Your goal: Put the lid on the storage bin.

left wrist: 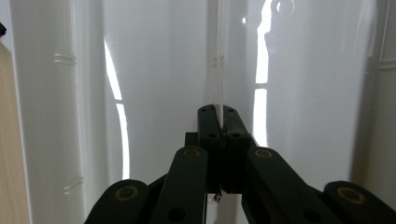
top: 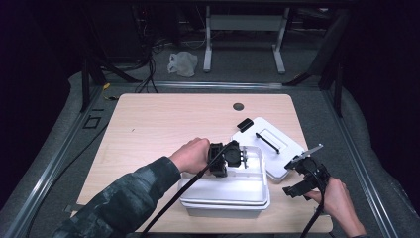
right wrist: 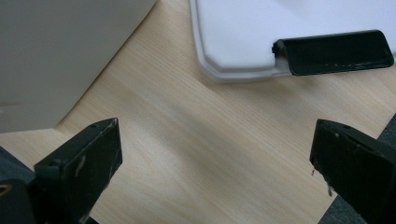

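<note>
A white plastic box (top: 225,201) sits near the table's front edge. My left gripper (top: 241,156) reaches into it from the left. In the left gripper view its jaws stand together at the tips (left wrist: 217,116), pinching a thin clear strip (left wrist: 217,56) that runs straight up over the white box floor (left wrist: 159,70). The box's white lid (top: 285,163) lies flat to the right with a black handle (top: 267,141) and a black latch (top: 244,124). My right gripper (top: 293,177) hovers beside the lid, open and holding nothing, over bare wood (right wrist: 205,154) below the lid's corner (right wrist: 243,42) and latch (right wrist: 336,52).
The box's outer wall (right wrist: 56,56) stands close on the left of the right gripper. A cable hole (top: 238,106) is in the tabletop at the back. The far half of the wooden table (top: 173,119) is bare. Desk legs and a white bag (top: 182,63) are on the floor beyond.
</note>
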A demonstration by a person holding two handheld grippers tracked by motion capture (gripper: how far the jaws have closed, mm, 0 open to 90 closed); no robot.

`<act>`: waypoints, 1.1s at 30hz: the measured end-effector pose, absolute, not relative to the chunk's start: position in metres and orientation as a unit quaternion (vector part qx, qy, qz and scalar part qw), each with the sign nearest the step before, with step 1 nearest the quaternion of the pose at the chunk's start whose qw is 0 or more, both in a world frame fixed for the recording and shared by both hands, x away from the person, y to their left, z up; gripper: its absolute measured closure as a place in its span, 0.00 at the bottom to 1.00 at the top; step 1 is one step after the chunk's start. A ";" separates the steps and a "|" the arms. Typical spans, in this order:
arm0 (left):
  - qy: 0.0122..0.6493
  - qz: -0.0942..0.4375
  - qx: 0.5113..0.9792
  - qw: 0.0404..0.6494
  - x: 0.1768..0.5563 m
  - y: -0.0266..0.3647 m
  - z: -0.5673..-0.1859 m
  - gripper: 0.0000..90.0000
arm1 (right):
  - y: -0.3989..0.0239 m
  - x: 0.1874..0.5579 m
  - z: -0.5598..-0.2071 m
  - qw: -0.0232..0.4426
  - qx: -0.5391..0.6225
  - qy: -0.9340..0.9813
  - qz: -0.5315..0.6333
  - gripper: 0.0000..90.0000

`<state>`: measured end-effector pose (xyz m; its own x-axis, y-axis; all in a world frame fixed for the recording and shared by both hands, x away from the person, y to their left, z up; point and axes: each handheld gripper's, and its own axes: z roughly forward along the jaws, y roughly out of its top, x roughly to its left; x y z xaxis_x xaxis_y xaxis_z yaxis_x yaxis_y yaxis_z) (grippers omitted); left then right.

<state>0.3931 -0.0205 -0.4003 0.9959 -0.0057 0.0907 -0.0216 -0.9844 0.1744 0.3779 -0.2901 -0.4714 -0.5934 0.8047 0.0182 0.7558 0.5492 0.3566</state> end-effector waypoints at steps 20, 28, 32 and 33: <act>0.015 0.044 0.993 0.112 0.393 -0.021 -0.419 0.95 | -0.290 0.378 -0.472 0.070 0.445 0.878 0.165 0.02; 0.099 0.065 0.981 0.151 0.396 0.014 -0.396 0.48 | -0.291 0.379 -0.472 0.070 0.446 0.877 0.163 0.03; 0.143 0.080 0.972 0.166 0.398 0.038 -0.387 0.29 | -0.292 0.380 -0.472 0.072 0.446 0.878 0.157 0.03; 0.175 0.089 0.966 0.170 0.399 0.055 -0.382 0.26 | -0.292 0.381 -0.472 0.074 0.445 0.879 0.156 0.03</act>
